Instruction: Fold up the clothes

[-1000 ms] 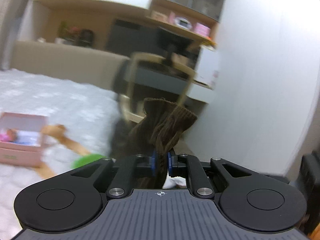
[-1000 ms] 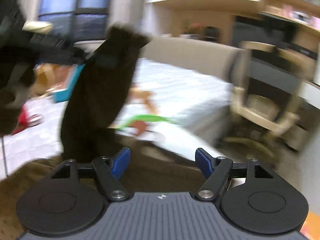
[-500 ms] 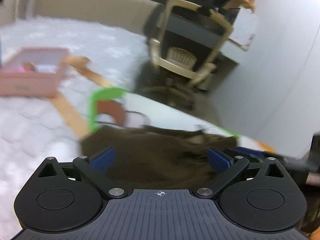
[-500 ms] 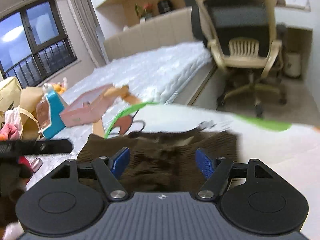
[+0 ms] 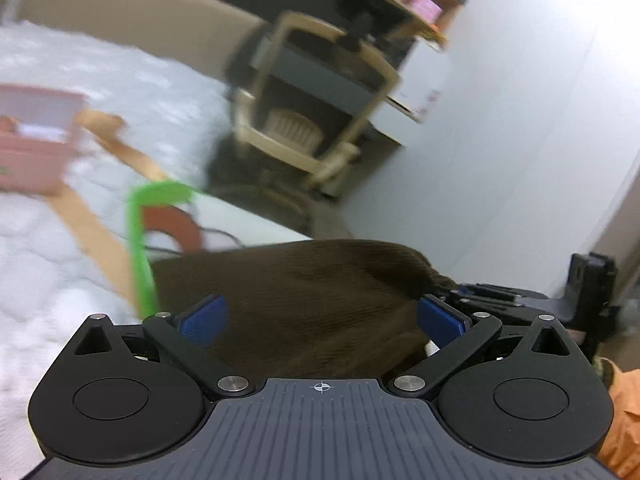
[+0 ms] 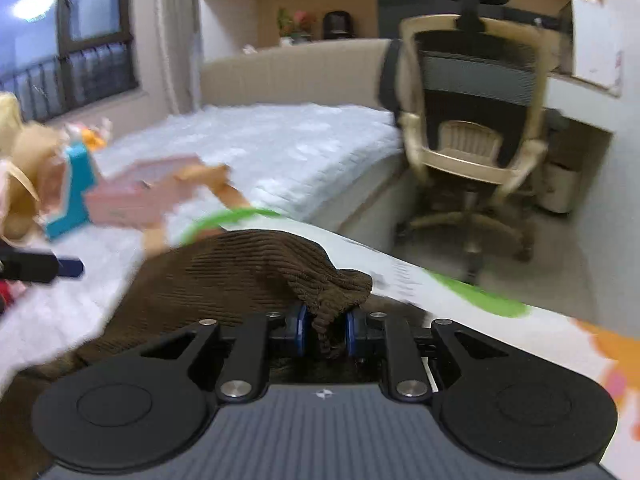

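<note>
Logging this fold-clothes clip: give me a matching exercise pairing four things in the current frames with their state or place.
Things:
1. left gripper
2. right gripper
3. brown knit garment
4. office chair

States or places:
A. shut on a bunched corner of fabric
B. stands on the floor beside the bed
C. open, with cloth lying between its blue pads
D. spread on the white surface, one corner pinched

Pairs: 1-C, 2-A, 3-D, 4-B
</note>
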`<state>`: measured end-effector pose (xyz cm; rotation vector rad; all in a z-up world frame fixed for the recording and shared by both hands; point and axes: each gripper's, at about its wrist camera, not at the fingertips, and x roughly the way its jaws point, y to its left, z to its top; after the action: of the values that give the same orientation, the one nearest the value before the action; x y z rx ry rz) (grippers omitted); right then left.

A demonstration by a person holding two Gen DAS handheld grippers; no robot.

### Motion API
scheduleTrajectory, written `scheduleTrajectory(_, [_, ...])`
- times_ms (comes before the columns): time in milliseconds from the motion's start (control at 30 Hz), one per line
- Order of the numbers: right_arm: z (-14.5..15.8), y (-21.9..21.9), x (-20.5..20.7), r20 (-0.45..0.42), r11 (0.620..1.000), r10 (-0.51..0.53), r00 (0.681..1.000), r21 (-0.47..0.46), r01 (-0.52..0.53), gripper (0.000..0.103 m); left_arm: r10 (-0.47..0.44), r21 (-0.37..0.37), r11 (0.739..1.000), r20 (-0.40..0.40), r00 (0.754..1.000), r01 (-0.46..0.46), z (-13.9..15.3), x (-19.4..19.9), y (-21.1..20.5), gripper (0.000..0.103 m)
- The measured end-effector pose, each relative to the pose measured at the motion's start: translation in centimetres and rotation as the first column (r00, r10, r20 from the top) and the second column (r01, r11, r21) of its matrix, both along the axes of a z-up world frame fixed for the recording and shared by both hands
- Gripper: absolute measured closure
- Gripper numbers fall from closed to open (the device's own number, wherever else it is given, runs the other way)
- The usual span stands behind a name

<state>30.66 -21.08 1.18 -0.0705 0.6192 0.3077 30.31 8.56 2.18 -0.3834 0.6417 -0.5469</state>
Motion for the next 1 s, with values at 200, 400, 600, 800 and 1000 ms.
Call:
scheduleTrajectory(200, [-4.9, -1.8, 1.1, -0.155, 0.997, -0.074, 0.985, -0.025, 0.071, 0.053, -0.032, 0.069, 0.997, -0.201, 0.979, 0.047, -4.8, 4.2, -3.0, 0.0])
scheduleTrajectory(400, [-1.1, -2.6, -1.1, 0.013, 0.999, -0.036, 0.999, 0.017, 0.036, 0.049, -0.004, 0.066, 0.998, -0.169, 0.986, 0.015, -3.9, 3.5, -1.3, 0.0])
scheduleTrajectory(600, [-1.5, 0.5, 0.7, -0.014, 0.993, 0.095, 0.995, 0.064, -0.094, 0.061, -0.021, 0.035, 0.999, -0.131, 0.991, 0.026, -2.2, 4.5, -2.4, 0.0])
scheduleTrajectory(800, [-6.0, 1.4, 2.2, -0.035, 0.994, 0.087, 0.996, -0.06, -0.089, 0.063, -0.002, 0.144, 0.989, -0.16, 0.987, 0.026, -4.7, 5.2, -4.1, 0.0])
scheduleTrajectory(1000, [-4.5, 1.4, 0.4, -0.018, 0.993, 0.102, 0.995, -0.064, -0.103, 0.059, -0.004, 0.16, 0.987, -0.156, 0.988, 0.029, -5.1, 5.3, -4.1, 0.0])
